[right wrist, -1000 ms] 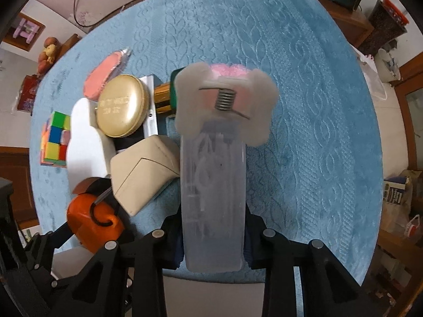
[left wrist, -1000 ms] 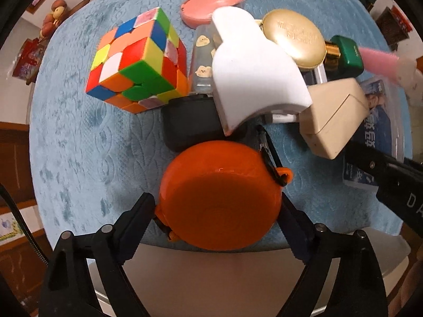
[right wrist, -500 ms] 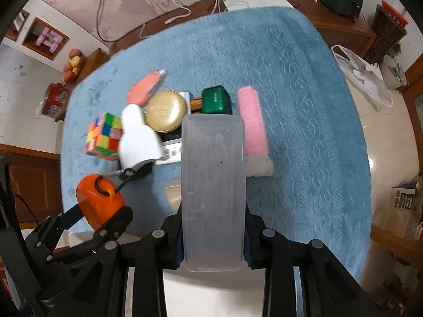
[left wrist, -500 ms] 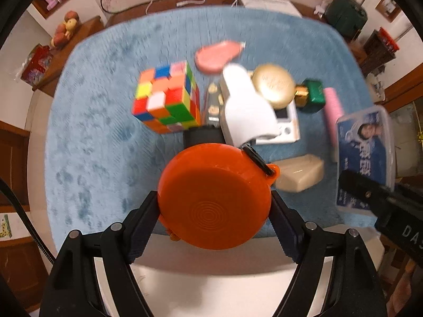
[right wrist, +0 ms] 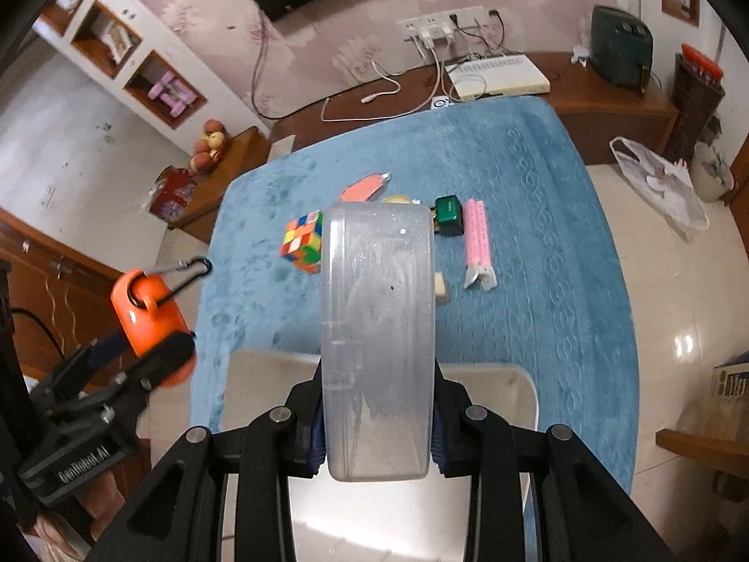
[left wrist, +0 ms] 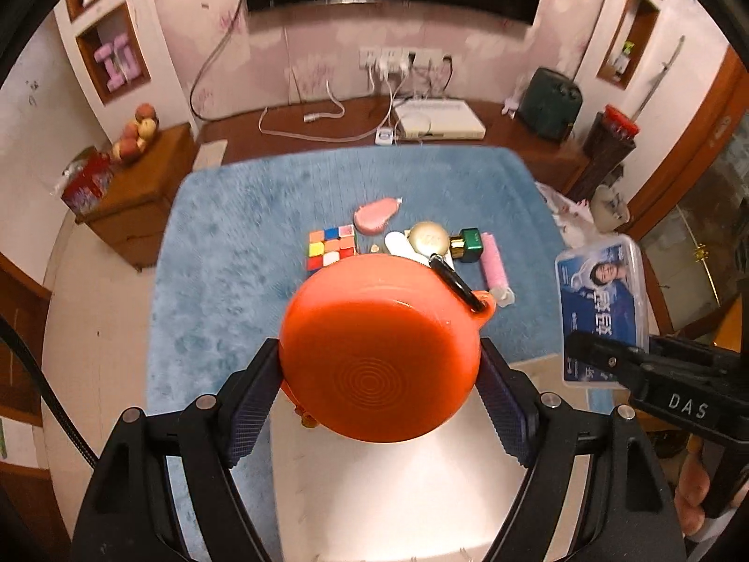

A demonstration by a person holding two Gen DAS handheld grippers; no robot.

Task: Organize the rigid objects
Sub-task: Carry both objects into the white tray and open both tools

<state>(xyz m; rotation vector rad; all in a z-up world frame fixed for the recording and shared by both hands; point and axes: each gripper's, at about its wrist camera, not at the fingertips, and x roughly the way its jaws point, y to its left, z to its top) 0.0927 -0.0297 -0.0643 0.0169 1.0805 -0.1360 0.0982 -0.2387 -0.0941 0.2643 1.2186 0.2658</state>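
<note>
1. While both your hands are up over the blue cloth (left wrist: 224,243), nothing looks sorted yet; my read is early, two items lifted, none placed.
2. Left on the cloth, clustered mid-table: cube (left wrist: 330,247), pink oval (left wrist: 374,215), gold disc (left wrist: 428,237), green box (left wrist: 469,244), pink tube (right wrist: 476,238) at right, small beige piece (right wrist: 440,286) near it.
3. A pale tray (right wrist: 487,388) sits at the near edge; whether it is the drop spot I cannot tell.
4. Left gripper (left wrist: 379,370): set moderately wide, pads pressed on both sides of the orange case (left wrist: 381,351), carabiner (left wrist: 456,281) hanging off its loop. Held clear of the table.
5. Right gripper (right wrist: 377,431): nearly closed, clamping the clear box (right wrist: 379,328) by its narrow sides, box pointing away from you, above the tray's near edge.
</note>
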